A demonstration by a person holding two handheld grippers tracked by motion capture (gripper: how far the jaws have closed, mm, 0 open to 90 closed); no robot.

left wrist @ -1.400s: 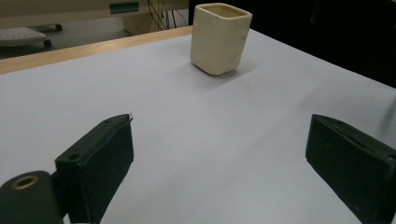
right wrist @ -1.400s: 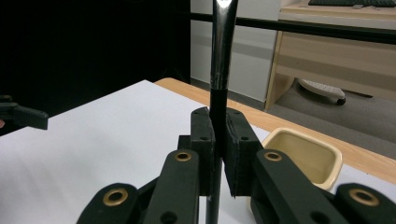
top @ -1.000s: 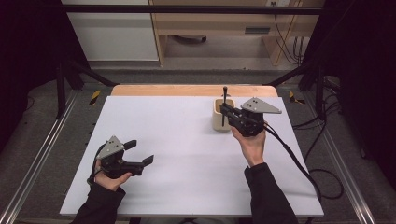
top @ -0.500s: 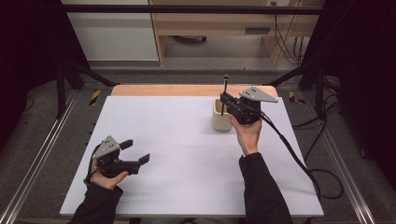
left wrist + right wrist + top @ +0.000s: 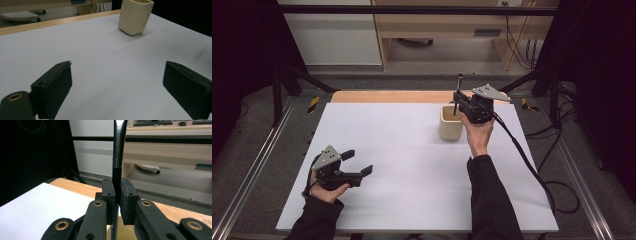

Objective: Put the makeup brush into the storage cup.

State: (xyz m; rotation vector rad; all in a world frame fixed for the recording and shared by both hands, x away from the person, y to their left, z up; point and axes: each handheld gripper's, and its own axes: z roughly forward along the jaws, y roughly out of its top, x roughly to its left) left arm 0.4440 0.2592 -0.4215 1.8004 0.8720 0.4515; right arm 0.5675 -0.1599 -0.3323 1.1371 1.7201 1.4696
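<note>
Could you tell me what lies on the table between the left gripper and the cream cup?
Nothing: in the left gripper view, bare white table runs from the open left gripper to the cream cup.

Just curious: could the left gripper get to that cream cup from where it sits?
Probably yes: the left gripper is open, and bare white table lies between it and the cup.

One cream cup (image 5: 451,122), one dark utensil (image 5: 457,95), perhaps a spoon, two tools.

right tongs (image 5: 458,98) hold a dark rod (image 5: 457,95) above cream cup (image 5: 450,123)
</note>
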